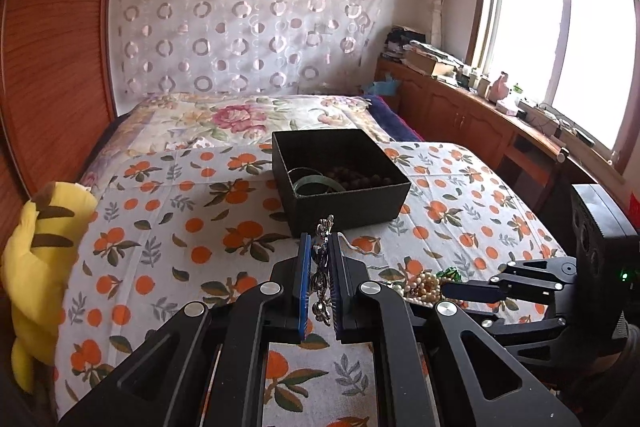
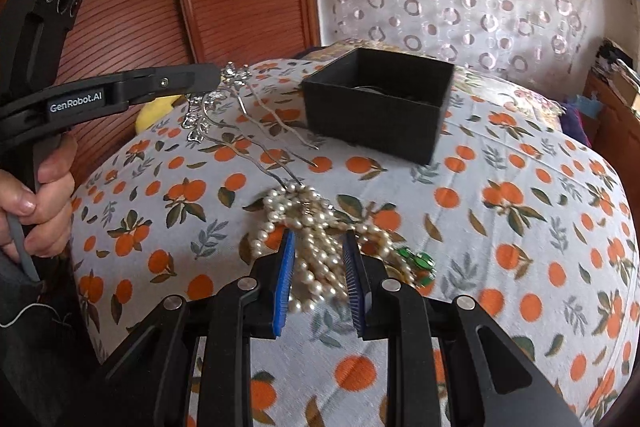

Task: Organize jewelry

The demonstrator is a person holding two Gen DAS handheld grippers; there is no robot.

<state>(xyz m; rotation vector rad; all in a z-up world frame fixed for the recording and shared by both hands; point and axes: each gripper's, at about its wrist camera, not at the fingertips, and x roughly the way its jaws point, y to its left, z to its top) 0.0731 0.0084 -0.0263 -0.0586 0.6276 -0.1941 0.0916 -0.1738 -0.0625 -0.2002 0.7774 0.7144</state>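
Observation:
My left gripper (image 1: 320,241) is shut on a silver hair ornament (image 1: 322,275), whose flowered head sticks out past the blue pads. In the right wrist view, the ornament (image 2: 224,95) hangs from the left gripper (image 2: 216,73), and its long prongs trail down toward the bedspread. My right gripper (image 2: 319,237) points down at a heap of pearl necklace (image 2: 316,227), with its pads closed on a bunch of strands. An open black box (image 1: 344,205) (image 2: 372,119) stands on the bed. It holds a green bangle (image 1: 316,183) and a brown bead bracelet (image 1: 362,179).
A green gem piece (image 2: 420,263) lies beside the pearls. The orange-print bedspread (image 2: 500,227) covers the bed. A yellow plush toy (image 1: 40,247) sits at its left edge by a wooden wardrobe (image 1: 52,47). A cluttered cabinet (image 1: 480,107) runs under the window on the right.

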